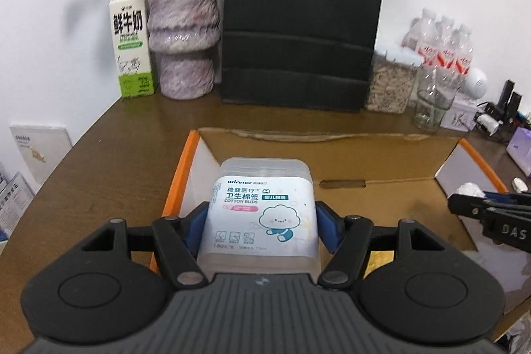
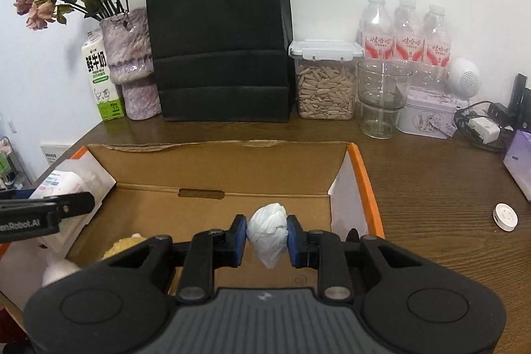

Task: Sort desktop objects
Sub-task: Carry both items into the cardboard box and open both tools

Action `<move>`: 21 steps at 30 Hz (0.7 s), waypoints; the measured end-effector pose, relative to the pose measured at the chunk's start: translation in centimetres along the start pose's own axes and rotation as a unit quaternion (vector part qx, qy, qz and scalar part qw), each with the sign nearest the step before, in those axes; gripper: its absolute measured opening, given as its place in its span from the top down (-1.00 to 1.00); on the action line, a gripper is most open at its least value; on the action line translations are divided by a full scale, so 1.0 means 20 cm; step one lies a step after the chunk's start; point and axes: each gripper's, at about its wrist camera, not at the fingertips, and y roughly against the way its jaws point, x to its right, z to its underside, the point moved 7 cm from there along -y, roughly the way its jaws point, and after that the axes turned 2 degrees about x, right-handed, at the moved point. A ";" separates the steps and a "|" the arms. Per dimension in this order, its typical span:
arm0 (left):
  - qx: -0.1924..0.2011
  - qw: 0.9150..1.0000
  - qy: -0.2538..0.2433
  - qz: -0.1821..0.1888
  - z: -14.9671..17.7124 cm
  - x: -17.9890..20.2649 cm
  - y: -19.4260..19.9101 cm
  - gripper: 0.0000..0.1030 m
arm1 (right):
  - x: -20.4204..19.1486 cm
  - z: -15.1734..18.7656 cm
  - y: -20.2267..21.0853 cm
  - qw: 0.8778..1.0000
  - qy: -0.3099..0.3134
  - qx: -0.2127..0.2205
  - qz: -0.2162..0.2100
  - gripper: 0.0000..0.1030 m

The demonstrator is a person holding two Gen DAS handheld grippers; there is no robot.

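So the cardboard box [image 2: 232, 168] sits open in the middle of the desk [image 2: 431, 188], and both grippers are loaded over it. Left gripper [image 1: 262, 221] has its jaws clamped on the sides of the cotton bud tub [image 1: 262, 208], hanging by the box's left wall. Right gripper [image 2: 267, 237] is pinching a crumpled white tissue [image 2: 268, 231] near the right wall. Looks like the drop-off step: lower each one in, then open up. The white puck [image 2: 505, 217] near the desk's right edge probably comes next.

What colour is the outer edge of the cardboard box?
Orange. The cardboard box shows its orange edge best in the right wrist view, along its right side.
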 end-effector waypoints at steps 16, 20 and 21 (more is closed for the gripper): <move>0.050 0.998 -0.011 -0.029 -0.07 0.02 0.12 -1.00 | 0.05 -0.09 0.13 0.999 -0.017 0.037 0.025 -0.91; 0.060 0.998 -0.005 -0.029 -0.08 0.01 0.13 -1.00 | 0.03 -0.10 0.16 0.999 -0.012 0.043 0.021 -0.92; 0.066 0.997 -0.005 -0.029 -0.09 0.01 0.14 -1.00 | 0.03 -0.11 0.16 0.999 -0.011 0.045 0.020 -0.92</move>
